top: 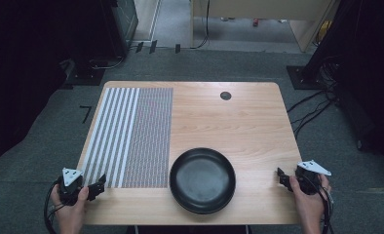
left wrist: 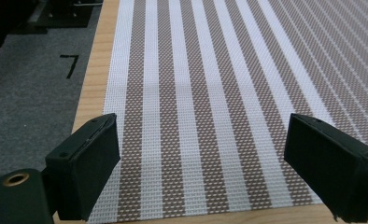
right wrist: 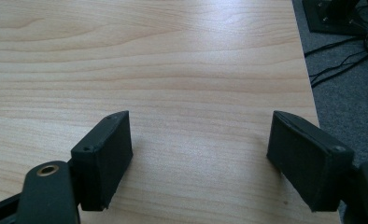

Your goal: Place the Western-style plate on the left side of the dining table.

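A round black shallow pan [top: 202, 180] sits near the wooden table's [top: 239, 122] front edge. Left of the pan, the left gripper [top: 101, 185] hangs released over the striped woven placemat [left wrist: 210, 93]; right of it, the right gripper [top: 280, 176] gapes, grasping nothing.

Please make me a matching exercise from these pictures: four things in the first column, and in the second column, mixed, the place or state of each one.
Column 1
1. black plate
2. striped mat
3. left claw
4. right claw

Column 2
A. open, over bare wood near the table's right edge
B. covers the table's left part
C. open, at the mat's near edge
D. near the front edge, in the middle, empty

Pairs: 1-D, 2-B, 3-C, 4-A
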Available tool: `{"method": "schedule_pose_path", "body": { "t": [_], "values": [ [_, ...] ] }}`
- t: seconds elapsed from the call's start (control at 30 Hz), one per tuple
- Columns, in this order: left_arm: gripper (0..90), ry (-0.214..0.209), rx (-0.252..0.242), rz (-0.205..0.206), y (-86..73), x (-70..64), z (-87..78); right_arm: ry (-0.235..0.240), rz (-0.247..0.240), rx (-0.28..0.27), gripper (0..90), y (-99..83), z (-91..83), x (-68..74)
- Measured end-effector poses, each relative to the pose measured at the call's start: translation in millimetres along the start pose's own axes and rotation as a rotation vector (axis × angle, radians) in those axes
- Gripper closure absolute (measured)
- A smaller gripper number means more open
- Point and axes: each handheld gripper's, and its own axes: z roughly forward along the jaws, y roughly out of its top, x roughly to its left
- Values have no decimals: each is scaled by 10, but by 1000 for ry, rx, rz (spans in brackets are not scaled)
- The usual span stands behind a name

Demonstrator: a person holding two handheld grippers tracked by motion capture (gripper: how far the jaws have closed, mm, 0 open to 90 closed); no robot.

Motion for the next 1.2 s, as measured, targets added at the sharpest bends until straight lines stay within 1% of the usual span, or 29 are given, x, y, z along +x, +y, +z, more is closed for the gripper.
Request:
{"method": "schedule_pose_path", "body": {
  "t": [0.17,0.23,0.27,0.3,0.37,0.4,0.47,0.5,0.53,0.6,0.77,0.83,0.87,0.93,0.97,1.0,1.13,1.2],
  "values": [
    [102,6,-15,13,29,-73,-32,0,-1,5,184,4,7,7],
    [102,5,-20,16,37,-91,-40,0,-1,5,181,5,8,8],
    [102,2,-29,15,57,-132,-56,-1,7,4,184,5,6,8],
    [102,2,-29,15,57,-132,-56,-1,7,2,189,4,6,5],
    [102,-13,-42,17,91,-192,-73,1,12,6,191,11,-5,1],
    [102,-13,-42,17,91,-192,-73,3,13,1,193,15,-13,-1],
    [102,-31,-50,20,121,-251,-83,8,27,-9,195,28,-39,5],
    [102,-31,-50,20,121,-251,-83,8,27,-9,195,28,-39,5],
    [102,-37,-53,22,128,-272,-84,14,33,-23,195,44,-64,14],
    [102,-48,-56,27,142,-325,-83,13,35,-29,196,52,-76,23],
    [102,-77,-52,46,168,-468,-82,39,60,-59,205,98,-131,99],
    [102,-84,-54,44,174,-491,-82,46,60,-63,205,105,-134,114],
    [102,-97,-56,48,184,-534,-85,55,60,-68,206,115,-140,150],
    [102,-113,-58,47,193,-574,-91,66,60,-72,207,126,-149,188],
    [102,-113,-58,47,193,-574,-91,71,59,-75,208,131,-152,206],
    [102,-128,-60,44,203,-611,-93,76,60,-77,208,136,-157,226],
    [102,-143,-64,42,217,-663,-98,89,56,-84,212,152,-166,279],
    [102,-158,-65,44,228,-707,-97,101,49,-91,213,166,-174,334]
  ]
}}
